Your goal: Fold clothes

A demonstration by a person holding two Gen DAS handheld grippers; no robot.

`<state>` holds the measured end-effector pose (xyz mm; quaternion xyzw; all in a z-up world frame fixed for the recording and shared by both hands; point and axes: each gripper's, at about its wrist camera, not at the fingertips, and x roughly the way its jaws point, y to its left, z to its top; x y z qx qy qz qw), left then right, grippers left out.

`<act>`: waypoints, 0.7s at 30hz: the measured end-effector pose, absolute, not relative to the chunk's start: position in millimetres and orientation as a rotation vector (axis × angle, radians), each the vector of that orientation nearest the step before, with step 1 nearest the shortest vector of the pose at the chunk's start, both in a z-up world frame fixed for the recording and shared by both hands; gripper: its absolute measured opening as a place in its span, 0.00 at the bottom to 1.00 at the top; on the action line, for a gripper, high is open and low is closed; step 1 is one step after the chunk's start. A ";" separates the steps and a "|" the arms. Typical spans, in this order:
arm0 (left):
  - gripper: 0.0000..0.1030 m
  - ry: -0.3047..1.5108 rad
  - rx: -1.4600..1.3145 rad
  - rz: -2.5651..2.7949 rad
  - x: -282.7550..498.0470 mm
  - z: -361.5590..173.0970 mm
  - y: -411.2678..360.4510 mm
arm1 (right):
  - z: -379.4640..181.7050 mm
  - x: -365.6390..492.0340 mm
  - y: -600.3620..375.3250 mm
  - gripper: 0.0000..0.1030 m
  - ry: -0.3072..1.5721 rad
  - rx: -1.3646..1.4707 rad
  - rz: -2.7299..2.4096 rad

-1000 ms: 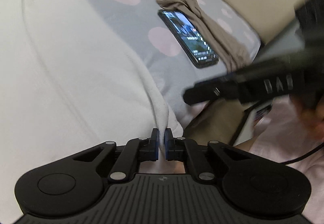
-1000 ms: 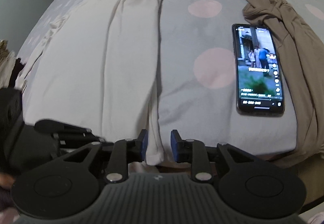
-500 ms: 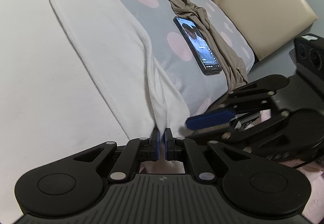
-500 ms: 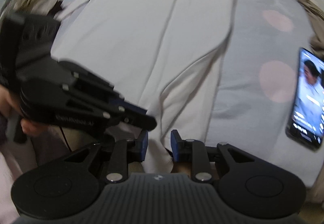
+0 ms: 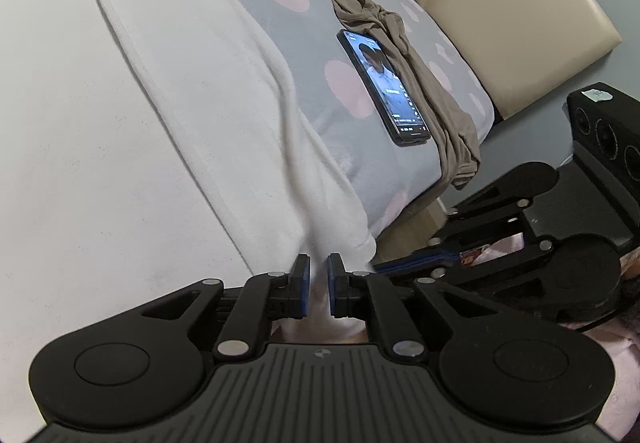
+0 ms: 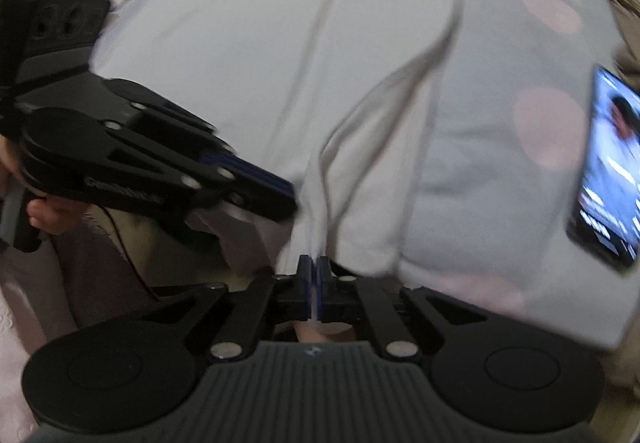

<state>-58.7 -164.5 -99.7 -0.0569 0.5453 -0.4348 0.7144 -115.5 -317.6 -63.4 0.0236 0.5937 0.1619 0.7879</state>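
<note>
Grey bedding with pink dots (image 5: pixel 256 23) lies under everything we see. On it our white garment (image 5: pixel 132 115) spreads flat, its near hem at the bed's edge. A taupe garment (image 5: pixel 404 55) trails along the far side of the phone (image 5: pixel 386 87), well apart from the white one; the lit phone lies face up between the two. Our right gripper (image 6: pixel 317 279) is clamped on the white garment's hem, cloth pinched between its blue pads. Our left gripper (image 5: pixel 318 285) sits at the same hem, fingers slightly apart, with cloth in the gap.
</note>
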 end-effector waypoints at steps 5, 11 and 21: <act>0.09 1.211 -0.092 -0.957 -61.7 -100.7 -165.8 | -68.6 -121.9 -326.7 0.02 1.332 0.073 0.259; 0.10 1.215 -0.062 -0.945 -65.8 -98.5 -165.8 | -77.9 -118.5 -330.0 0.06 1.383 0.078 0.201; 0.15 1.167 -0.053 -0.797 -56.8 -63.0 -114.2 | -34.8 -110.8 -313.7 0.25 1.213 0.016 0.160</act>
